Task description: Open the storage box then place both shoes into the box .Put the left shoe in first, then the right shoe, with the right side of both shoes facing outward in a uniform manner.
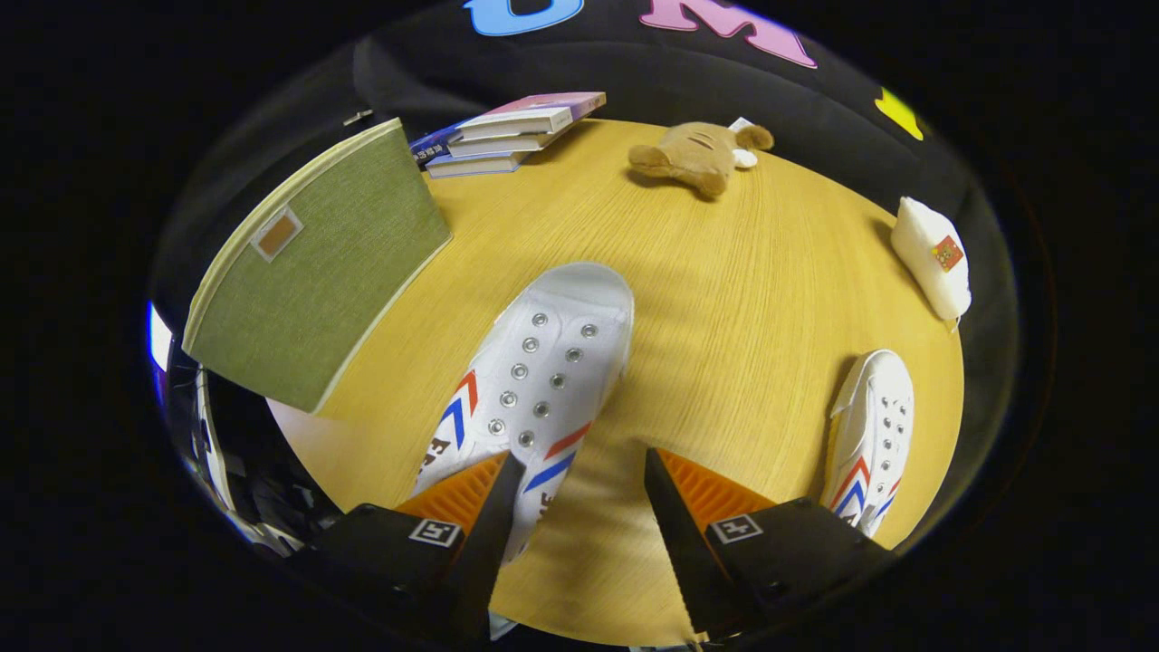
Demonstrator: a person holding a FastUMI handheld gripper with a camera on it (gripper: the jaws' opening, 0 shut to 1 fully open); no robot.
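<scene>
While the tool (579, 471) hangs spread above the wooden table (742, 299), one white shoe (534, 380) lies under its left finger.

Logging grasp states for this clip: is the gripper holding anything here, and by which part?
Nothing is held. The gripper is open; the nearer shoe overlaps one finger, with bare table between them.

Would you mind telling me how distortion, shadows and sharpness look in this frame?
Gripper view: fisheye bends the table edge and green box; soft shadows beside both shoes, near and far; focus sharp throughout; open gripper slightly dark.
</scene>
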